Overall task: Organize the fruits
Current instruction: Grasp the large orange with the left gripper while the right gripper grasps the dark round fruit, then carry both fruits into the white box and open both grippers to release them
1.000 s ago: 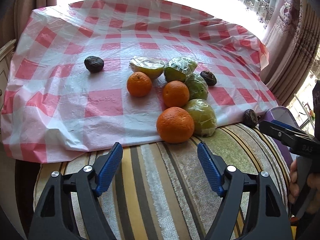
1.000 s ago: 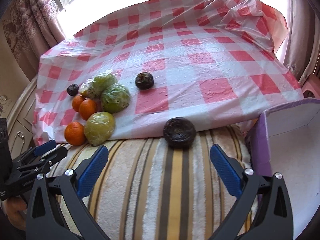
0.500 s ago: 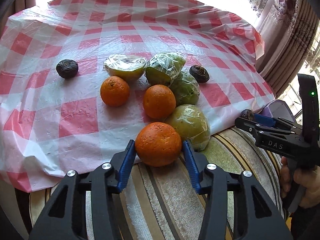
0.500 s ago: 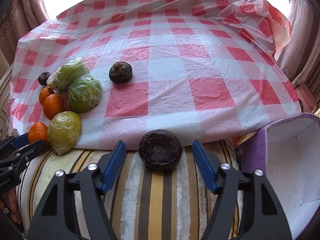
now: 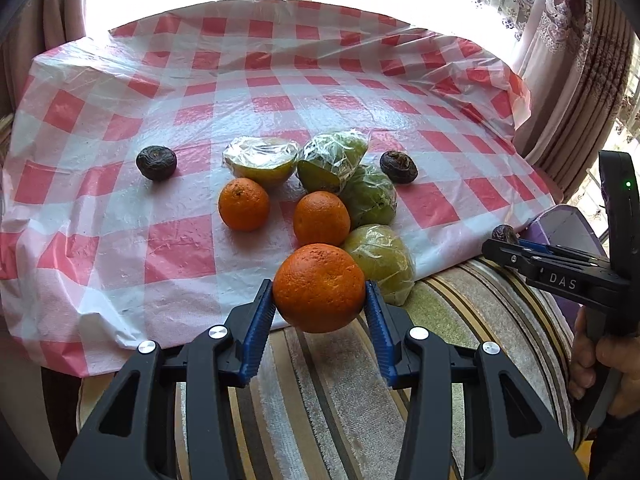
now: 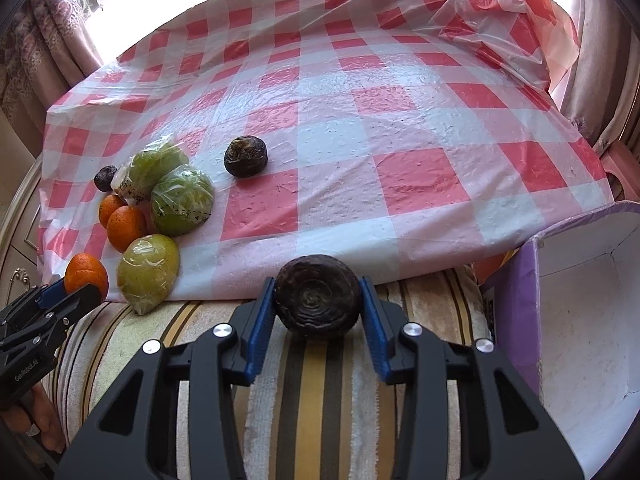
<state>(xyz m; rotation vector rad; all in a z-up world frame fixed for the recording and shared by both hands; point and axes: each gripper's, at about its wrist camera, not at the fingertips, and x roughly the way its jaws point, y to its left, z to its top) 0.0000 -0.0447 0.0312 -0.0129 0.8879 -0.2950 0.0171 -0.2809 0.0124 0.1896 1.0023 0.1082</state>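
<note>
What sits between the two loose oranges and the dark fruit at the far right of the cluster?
In the left wrist view, plastic-wrapped green fruits lie between the loose oranges and the dark fruit, one wrapped fruit touching the nearer orange.

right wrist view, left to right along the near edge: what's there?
Left tongs shut on an orange → wrapped green fruit → dark fruit in the right tongs, whose jaws have just been closing → purple box.

Black fingers (image 5: 208,364), ribbed blue pads (image 5: 256,336)
</note>
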